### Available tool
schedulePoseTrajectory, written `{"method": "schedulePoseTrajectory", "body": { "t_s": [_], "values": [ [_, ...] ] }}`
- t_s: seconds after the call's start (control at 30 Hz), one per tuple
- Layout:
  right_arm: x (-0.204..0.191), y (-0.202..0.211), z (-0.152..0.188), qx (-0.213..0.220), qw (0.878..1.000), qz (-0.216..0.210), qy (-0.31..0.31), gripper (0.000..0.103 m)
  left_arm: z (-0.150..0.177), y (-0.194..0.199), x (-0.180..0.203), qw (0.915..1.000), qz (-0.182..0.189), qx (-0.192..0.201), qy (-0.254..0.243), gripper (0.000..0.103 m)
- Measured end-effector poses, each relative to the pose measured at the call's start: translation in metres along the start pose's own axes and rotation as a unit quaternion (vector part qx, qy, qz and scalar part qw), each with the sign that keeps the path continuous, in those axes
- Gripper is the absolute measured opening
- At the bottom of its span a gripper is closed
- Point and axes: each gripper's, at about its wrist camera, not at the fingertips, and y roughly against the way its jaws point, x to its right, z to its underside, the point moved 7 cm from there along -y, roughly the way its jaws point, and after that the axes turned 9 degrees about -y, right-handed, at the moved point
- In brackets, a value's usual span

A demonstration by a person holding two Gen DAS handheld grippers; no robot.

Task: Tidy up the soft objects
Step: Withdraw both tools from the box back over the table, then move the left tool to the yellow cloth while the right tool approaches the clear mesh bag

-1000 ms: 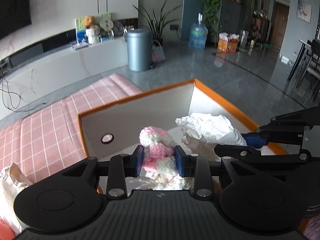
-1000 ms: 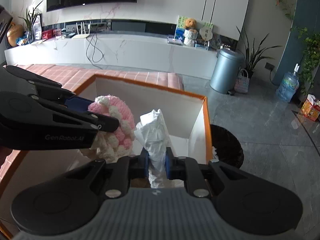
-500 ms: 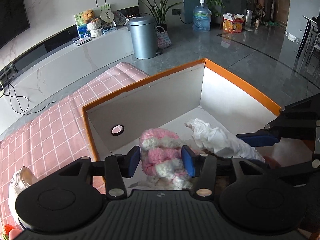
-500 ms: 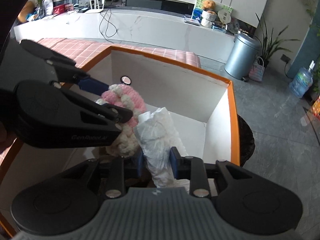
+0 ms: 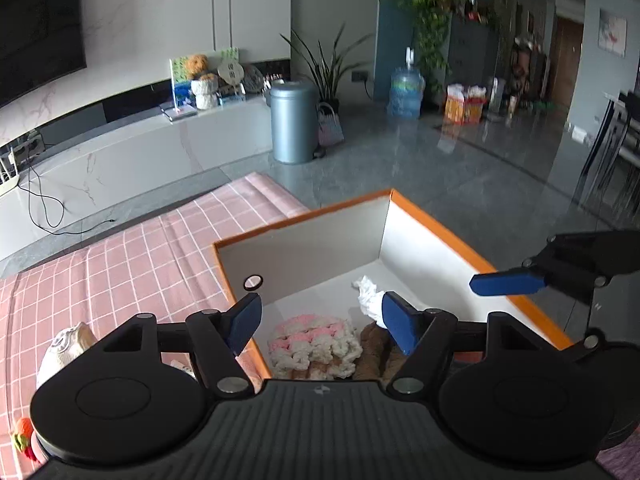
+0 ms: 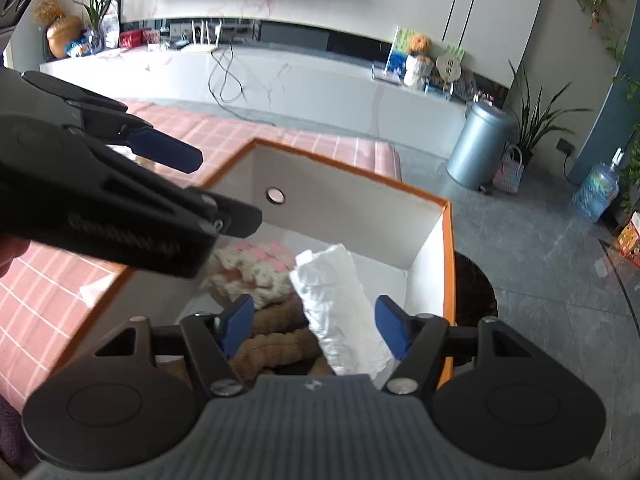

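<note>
We are holding the left gripper [image 5: 322, 326] over the near edge of the orange-rimmed box [image 5: 436, 220], its 2 blue fingers [image 5: 244, 322] spread wide apart and gripping nothing. Below the gap, the pink-and-white knitted piece [image 5: 312, 344] is lying on the box floor, touching a brown plush item [image 5: 376, 348] beside it. We are holding the right gripper [image 6: 316, 330] over the same box, its fingers [image 6: 390, 330] also standing well apart and empty. Between them, lower down, the white crumpled cloth [image 6: 340, 304] is resting inside the box, leaning across the brown plush item and just beside the knitted piece. The box is sitting on a pink checked cloth [image 5: 120, 256]. On that cloth, left of the box, a cream soft object [image 5: 66, 346] is lying, and a small red-and-green one [image 5: 22, 438] is showing at the left edge of the left wrist view.
</note>
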Motion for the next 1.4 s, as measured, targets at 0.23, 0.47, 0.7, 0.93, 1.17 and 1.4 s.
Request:
{"method": "schedulePoseTrajectory", "body": {
  "t_s": [0.23,0.47,0.7,0.93,1.17,1.4],
  "values": [
    [-0.022,0.030,0.002,0.046,0.999,0.020,0.000,0.078,0.018,0.040,-0.010,0.9991,-0.003,0.032,0.028,0.083],
    [-0.051,0.055,0.004,0.114,0.992,0.037,-0.039,0.080,0.048,0.077,-0.042,0.9916,-0.036,0.087,0.089,0.083],
    [-0.099,0.068,0.003,0.174,0.983,0.014,-0.064,0.080,0.088,0.107,-0.079,0.9784,-0.104,0.110,0.141,0.082],
    [-0.161,0.055,0.010,0.165,0.984,-0.028,-0.059,0.080,0.135,0.118,-0.104,0.9700,-0.145,0.100,0.168,0.076],
    [-0.202,0.025,0.026,0.112,0.992,-0.048,-0.041,0.079,0.168,0.114,-0.127,0.9635,-0.142,0.077,0.213,0.075],
    [-0.214,-0.006,0.029,0.072,0.996,-0.044,-0.028,0.075,0.189,0.103,-0.140,0.9608,-0.116,0.073,0.241,0.075]
  ]
}}
